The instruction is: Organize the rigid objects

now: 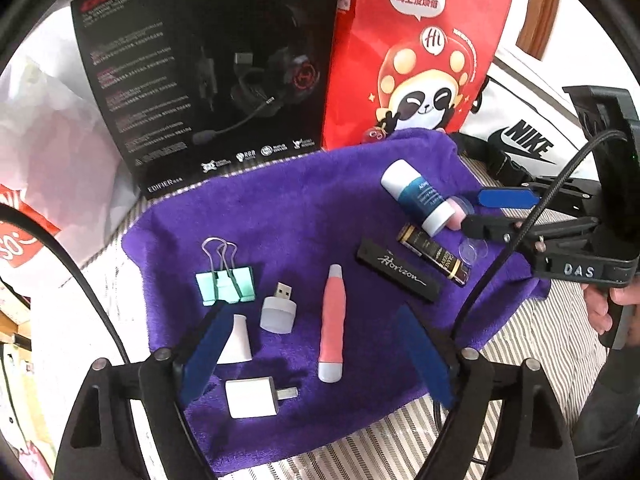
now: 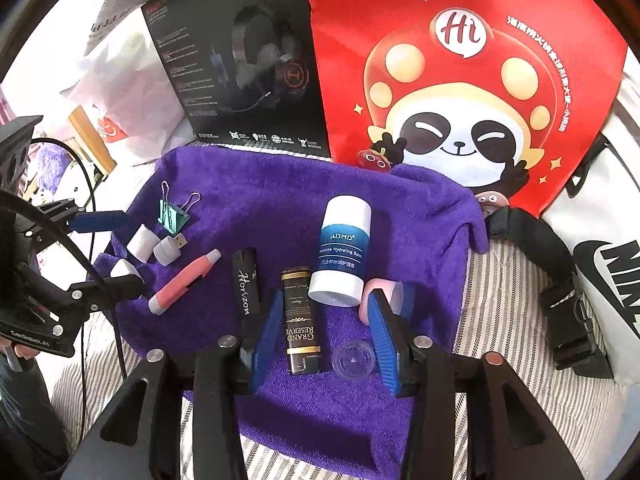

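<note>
most small things are already lying in a row on the purple towel [image 1: 280,216]; both the left tool [image 1: 316,344] and right tool [image 2: 324,328] are standing open, gripping nothing.

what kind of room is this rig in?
Likely a bedroom, someone's home rather than a lab: a purple towel lies on striped bedding, with a Nike bag, a shopping bag and a headset box piled behind.

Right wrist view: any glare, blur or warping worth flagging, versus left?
Right wrist view: sharp, the glossy red panda bag bows at the fisheye rim, background whites blown out. Left wrist view: softer, small text on the black headset box unreadable, dark vignette corners.
</note>
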A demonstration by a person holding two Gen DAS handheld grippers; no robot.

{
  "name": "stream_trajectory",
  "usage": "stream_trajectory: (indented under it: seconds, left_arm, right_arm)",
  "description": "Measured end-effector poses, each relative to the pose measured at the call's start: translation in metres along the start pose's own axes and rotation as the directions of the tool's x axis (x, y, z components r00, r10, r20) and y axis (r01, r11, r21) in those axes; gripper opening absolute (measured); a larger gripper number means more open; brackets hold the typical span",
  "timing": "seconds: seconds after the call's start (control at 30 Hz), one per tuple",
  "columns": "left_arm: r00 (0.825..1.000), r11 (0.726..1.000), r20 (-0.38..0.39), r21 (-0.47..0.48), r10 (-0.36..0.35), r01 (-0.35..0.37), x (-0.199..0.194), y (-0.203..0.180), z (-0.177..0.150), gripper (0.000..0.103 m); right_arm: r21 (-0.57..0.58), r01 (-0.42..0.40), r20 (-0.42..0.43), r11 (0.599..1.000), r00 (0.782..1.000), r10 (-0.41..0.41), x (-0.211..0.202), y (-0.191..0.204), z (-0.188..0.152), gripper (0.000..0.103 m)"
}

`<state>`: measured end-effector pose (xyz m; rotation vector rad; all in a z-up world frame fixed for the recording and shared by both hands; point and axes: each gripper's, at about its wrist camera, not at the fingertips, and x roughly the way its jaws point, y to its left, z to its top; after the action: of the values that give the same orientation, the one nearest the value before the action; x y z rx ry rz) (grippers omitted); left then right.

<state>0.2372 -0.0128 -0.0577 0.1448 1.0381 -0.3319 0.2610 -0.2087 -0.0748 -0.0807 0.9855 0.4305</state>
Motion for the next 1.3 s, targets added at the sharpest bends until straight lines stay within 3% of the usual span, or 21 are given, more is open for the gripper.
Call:
stream_trajectory:
  seconds: [0.03,0.23,0.33,0.63,0.77,0.93,1.07,1.3]
  left_arm:
    - [1.0,1.0,0.005,-0.002,0.006,-0.006,-0.002,0.0,0.0,0.09]
    - [0.999,0.999,0.021,-0.018,0.037,-0.037,-0.008,0.002,0.001,0.099]
    - [0.998,0.998,0.014,-0.023,0.061,-0.061,-0.009,0.002,0.001,0.1]
    - [0.994,0.993,0.022,-0.038,0.111,-0.11,-0.023,0.001,0.002,0.103]
    - [0.99,0.989,0.032,-0.051,0.141,-0.139,-0.034,0.001,0.002,0.103]
    - [0.984,0.982,0.057,-0.1,0.168,-0.161,-0.058,0.002,0.003,0.103]
    - [0.977,0.974,0.083,-0.134,0.195,-0.182,-0.08,0.0,-0.003,0.103]
    - [0.984,0.971,0.066,-0.186,0.164,-0.149,-0.101,-0.014,-0.043,0.103]
  right_arm:
    - [-0.001,0.002,0.004,1.0,1.0,-0.002,-0.001,0.0,0.0,0.058]
    - [-0.01,0.012,0.01,1.0,1.0,-0.012,-0.005,0.003,0.001,0.061]
    - [-0.014,0.036,0.015,0.999,0.999,-0.036,-0.007,0.006,0.002,0.081]
    - [-0.033,0.06,-0.004,0.998,0.998,-0.06,-0.009,0.014,0.001,0.089]
    - [-0.048,0.082,-0.015,0.996,0.996,-0.082,-0.01,0.024,0.002,0.101]
    - [-0.064,0.117,0.006,0.991,0.993,-0.117,-0.026,0.037,0.007,0.102]
    - [0.004,0.076,0.033,0.997,0.997,-0.076,-0.049,0.041,0.001,0.103]
    - [0.058,0.115,0.027,0.992,0.993,-0.117,-0.08,0.049,-0.041,0.103]
